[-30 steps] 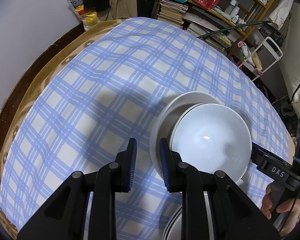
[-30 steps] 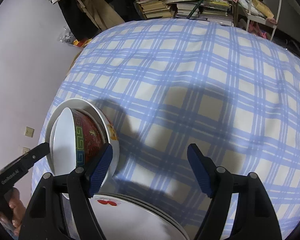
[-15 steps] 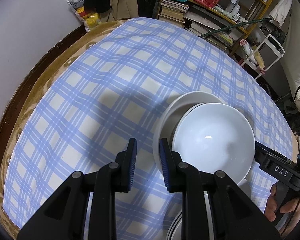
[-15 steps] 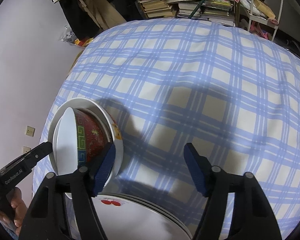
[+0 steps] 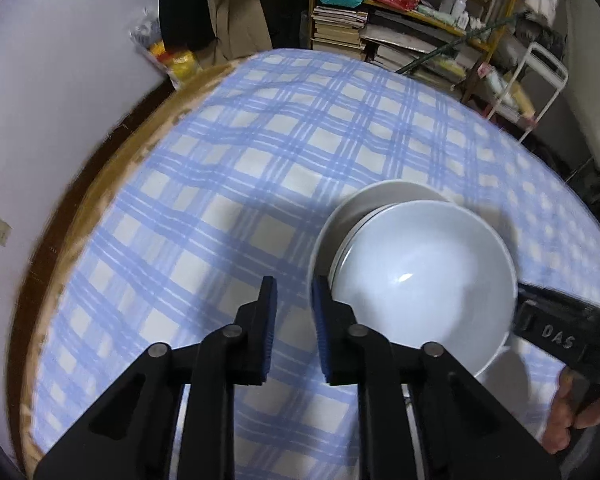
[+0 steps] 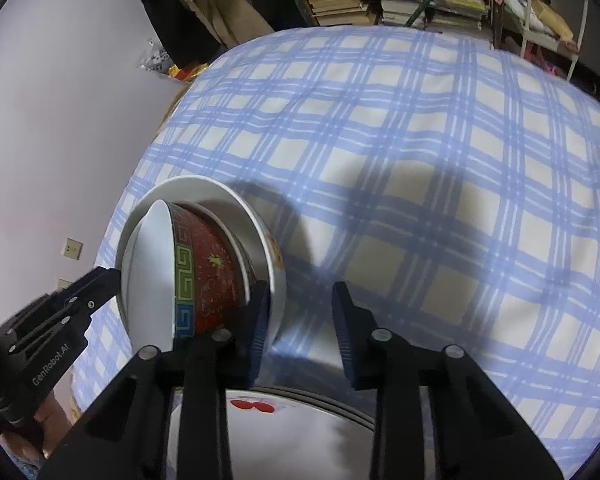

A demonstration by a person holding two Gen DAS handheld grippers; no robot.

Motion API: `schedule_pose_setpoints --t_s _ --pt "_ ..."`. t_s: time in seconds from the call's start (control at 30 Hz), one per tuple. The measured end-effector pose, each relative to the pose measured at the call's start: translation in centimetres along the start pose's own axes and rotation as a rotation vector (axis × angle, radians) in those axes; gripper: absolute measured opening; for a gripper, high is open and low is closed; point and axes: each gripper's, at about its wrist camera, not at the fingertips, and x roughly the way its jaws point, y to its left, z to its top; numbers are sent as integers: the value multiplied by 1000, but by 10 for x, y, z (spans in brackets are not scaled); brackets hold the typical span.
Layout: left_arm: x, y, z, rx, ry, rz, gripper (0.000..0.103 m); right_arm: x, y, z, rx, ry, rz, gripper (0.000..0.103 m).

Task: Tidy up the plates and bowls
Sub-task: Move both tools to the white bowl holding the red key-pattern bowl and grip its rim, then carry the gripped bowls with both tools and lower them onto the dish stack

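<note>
Just left of my right tool (image 6: 300, 320), whose jaws have just been closing with nothing between them, stands the tilted red-patterned ceramic bowl (image 6: 208, 264) inside white bowls (image 6: 260, 240); my left tool (image 5: 292, 312) has narrowed too, gripping nothing.

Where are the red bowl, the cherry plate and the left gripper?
red bowl (image 6: 212, 276), right wrist view, its patterned outer wall.
cherry plate (image 6: 308, 432), right wrist view, its white face.
left gripper (image 5: 292, 320), left wrist view, between fingertips.
</note>
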Motion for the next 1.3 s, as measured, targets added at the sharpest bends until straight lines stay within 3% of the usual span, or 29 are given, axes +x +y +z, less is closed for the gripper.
schedule_pose_setpoints --t_s 0.1,0.3,0.83,1.0,1.3 --pt "7 13 4 -60 35 -78 9 0 2 1 -1 5 6 25" --pt "11 11 3 -62 45 -83 6 4 16 2 -28 7 4 11" --pt "25 12 4 -61 92 -75 10 7 12 2 12 14 15 11" --pt "25 13 5 -78 95 -109 3 6 13 2 23 11 16 11" --pt "14 19 7 -137 87 -132 2 -3 23 10 12 13 -10 11"
